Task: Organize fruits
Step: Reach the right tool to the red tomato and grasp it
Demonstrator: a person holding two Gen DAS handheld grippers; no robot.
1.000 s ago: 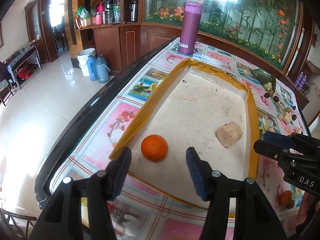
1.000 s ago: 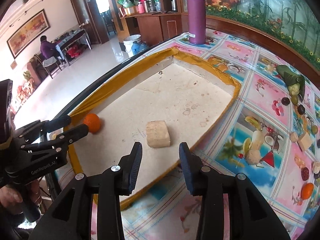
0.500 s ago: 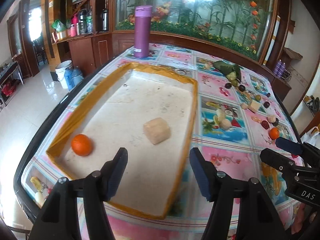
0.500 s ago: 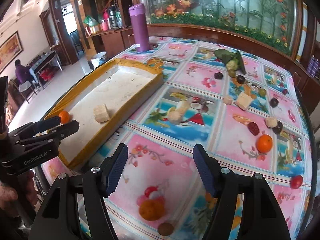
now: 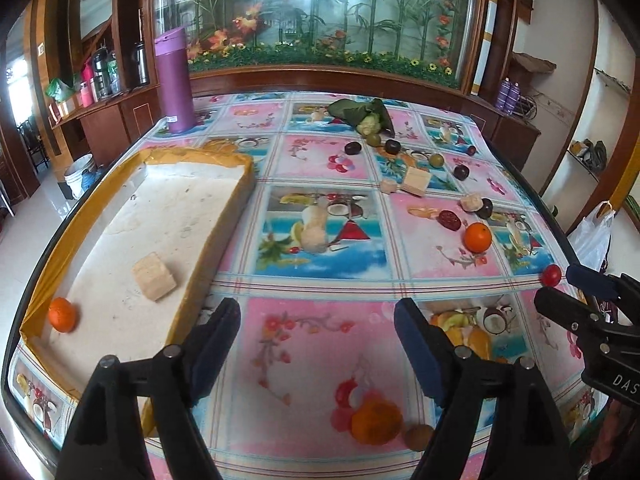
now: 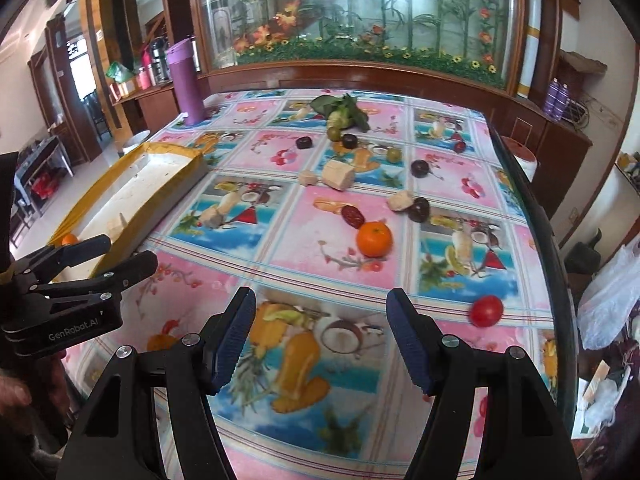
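Pink-and-blue fruit-print tablecloth (image 6: 320,256); yellow-rimmed white tray (image 5: 236,200) with orange mandarin (image 5: 62,314) and beige block (image 5: 154,276); purple flask (image 5: 175,80); orange tangerine (image 6: 374,239); red tomato (image 6: 486,311); dark plums (image 6: 419,168).

The counter (image 5: 320,344) has a bright cloth with fruit pictures. On its left side lies a yellow tray (image 5: 218,236). A purple bottle (image 5: 175,80) stands at the far left. On the right lie an orange (image 5: 477,237), a red tomato (image 5: 551,275), dark plums (image 5: 353,148) and pale blocks (image 5: 416,181).
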